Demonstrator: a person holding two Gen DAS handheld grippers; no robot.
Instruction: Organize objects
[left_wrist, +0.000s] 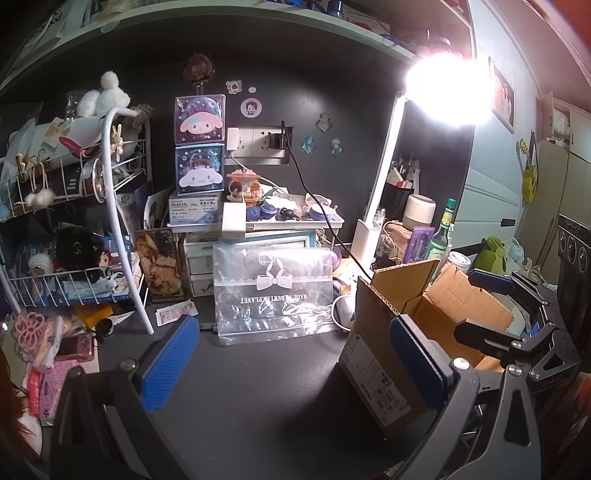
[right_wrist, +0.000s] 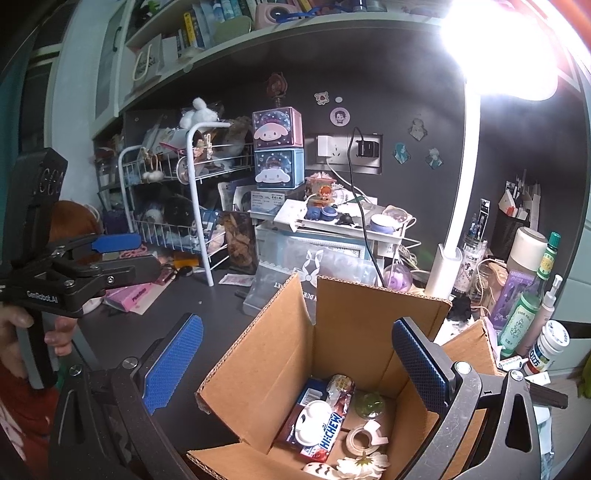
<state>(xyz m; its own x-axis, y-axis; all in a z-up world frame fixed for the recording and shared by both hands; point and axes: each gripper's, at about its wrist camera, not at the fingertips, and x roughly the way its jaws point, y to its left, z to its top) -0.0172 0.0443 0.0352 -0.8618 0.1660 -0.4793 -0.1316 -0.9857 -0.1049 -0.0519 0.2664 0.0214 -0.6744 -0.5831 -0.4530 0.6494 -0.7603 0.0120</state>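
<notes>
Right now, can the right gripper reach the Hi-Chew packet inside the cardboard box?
Probably yes. The right gripper hangs open directly above the cardboard box, whose flaps stand open, and the Hi-Chew packet lies uncovered on the bottom; only a white round item rests partly on it.

Left gripper (left_wrist: 295, 365): dark grey metal arms, blue cross-hatched finger pads (left_wrist: 170, 363), round silver screws | Right gripper (right_wrist: 295, 365): same build, worn grey metal, blue pads (right_wrist: 173, 363) | Marking: white "GenRobot.AI" lettering on the left gripper's black body | Hand (right_wrist: 22, 332): bare skin on black handle | Sleeve: red.
</notes>
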